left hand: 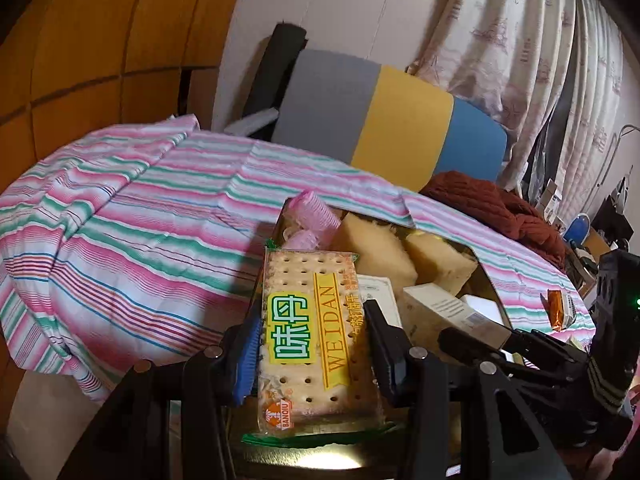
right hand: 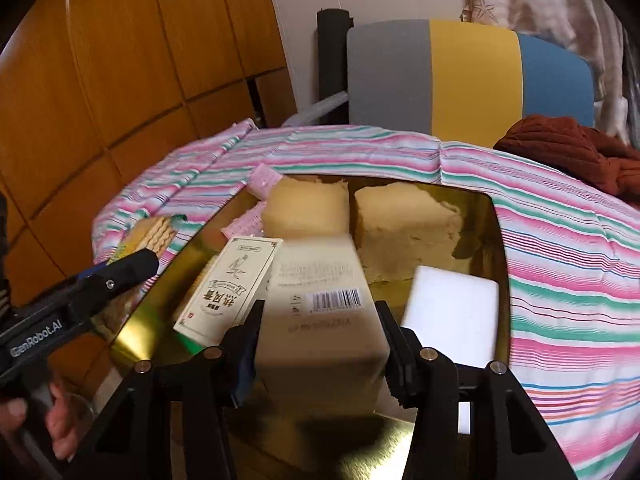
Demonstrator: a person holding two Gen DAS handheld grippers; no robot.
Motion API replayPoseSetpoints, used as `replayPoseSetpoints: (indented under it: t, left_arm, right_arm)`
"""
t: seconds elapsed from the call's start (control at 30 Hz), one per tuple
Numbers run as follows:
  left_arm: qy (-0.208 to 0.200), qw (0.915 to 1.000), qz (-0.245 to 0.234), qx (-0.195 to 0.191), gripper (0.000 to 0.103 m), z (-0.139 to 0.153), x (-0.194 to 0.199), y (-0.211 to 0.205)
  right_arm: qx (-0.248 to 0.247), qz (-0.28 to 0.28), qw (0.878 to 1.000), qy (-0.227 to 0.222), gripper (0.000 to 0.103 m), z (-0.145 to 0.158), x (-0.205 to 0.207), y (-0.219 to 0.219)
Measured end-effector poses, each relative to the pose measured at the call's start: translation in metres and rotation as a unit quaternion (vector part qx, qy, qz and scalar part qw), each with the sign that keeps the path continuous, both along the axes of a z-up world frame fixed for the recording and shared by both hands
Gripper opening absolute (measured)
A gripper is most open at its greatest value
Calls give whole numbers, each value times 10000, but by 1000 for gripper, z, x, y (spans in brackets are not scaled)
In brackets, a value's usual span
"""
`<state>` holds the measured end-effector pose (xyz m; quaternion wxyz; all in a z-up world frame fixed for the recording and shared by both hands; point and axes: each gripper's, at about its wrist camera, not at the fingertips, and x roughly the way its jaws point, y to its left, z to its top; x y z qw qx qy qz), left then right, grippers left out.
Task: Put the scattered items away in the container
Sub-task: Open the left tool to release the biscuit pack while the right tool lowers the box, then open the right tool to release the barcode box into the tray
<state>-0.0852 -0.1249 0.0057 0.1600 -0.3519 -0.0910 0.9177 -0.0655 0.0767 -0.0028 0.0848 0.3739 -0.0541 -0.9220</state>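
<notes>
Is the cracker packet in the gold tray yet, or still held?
Still held: the left gripper clamps the cracker packet at the gold tray's left edge. Whether it touches the tray, cannot tell.

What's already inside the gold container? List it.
Inside the gold container: two tan sponge blocks, pink hair rollers, a white block, a cream card box. Anything beneath them is covered.

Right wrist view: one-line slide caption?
Right gripper clamps a cream barcoded box over the gold container holding sponges and cartons.
</notes>
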Motion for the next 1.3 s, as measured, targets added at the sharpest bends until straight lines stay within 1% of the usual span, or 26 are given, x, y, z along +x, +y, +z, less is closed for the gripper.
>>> replayPoseSetpoints:
  t: [0.07,0.1,0.17,0.27,0.33,0.43,0.5,0.6,0.7,0.77,0.83,0.93,0.97,1.0,1.03,1.07,1.13,1.23,1.3]
  left_arm:
    - [-144,9997,-128,167,48,-6,-8,-2]
    - [-212,9993,-184,233,48,-9,-11,-3]
    - [-276,9989,-246,285,48,-13,-15,-4]
    - [-330,9986,-308,274,48,-18,-19,-4]
    - [-390,9983,-340,281,48,-20,-22,-4]
    - [-520,9974,-347,353,48,-27,-26,-6]
    - [-532,9975,-292,354,48,-29,-28,-8]
    - [-501,9980,-288,268,48,-28,-29,-7]
    - [-471,9983,-314,165,50,-26,-29,-6]
    - [-451,9984,-331,96,54,-24,-28,-5]
    - [-432,9985,-349,27,54,-22,-28,-4]
    - [-426,9986,-289,124,54,-17,-23,-9]
    - [-406,9987,-266,136,54,-15,-20,-11]
    - [-344,9991,-251,69,54,-11,-16,-13]
    - [-282,9993,-234,-38,54,-7,-12,-13]
    - [-220,9993,-211,-225,54,-4,-8,-12]
    - [-126,9968,-188,-762,54,2,-1,-6]
    - [-116,9891,-270,-1442,52,4,7,3]
    - [-199,9856,-354,-1639,47,2,10,6]
  right_arm:
    - [-67,83,9999,-23,57,-1,-1,-3]
    - [-109,136,9998,-16,63,0,1,-3]
    - [-82,176,9997,119,68,4,9,-1]
    - [-2,214,9992,332,68,11,22,3]
    - [82,207,9990,377,68,14,28,6]
    - [156,239,9990,332,64,14,33,10]
    - [155,289,9990,289,51,14,37,11]
    - [206,361,9989,239,44,14,39,12]
    - [252,419,9986,193,43,14,41,13]
    - [270,430,9986,177,43,14,42,14]
    - [299,490,9982,148,43,16,44,15]
    - [499,645,9966,122,43,18,50,12]
    - [578,682,9959,125,41,18,52,12]
    - [609,727,9954,97,36,18,54,11]
    - [624,775,9950,59,33,18,55,11]
    - [638,823,9946,21,30,18,55,11]
    - [674,866,9940,-15,28,17,55,10]
    - [672,962,9930,-151,28,13,53,7]
    - [614,1008,9926,-283,28,9,50,6]
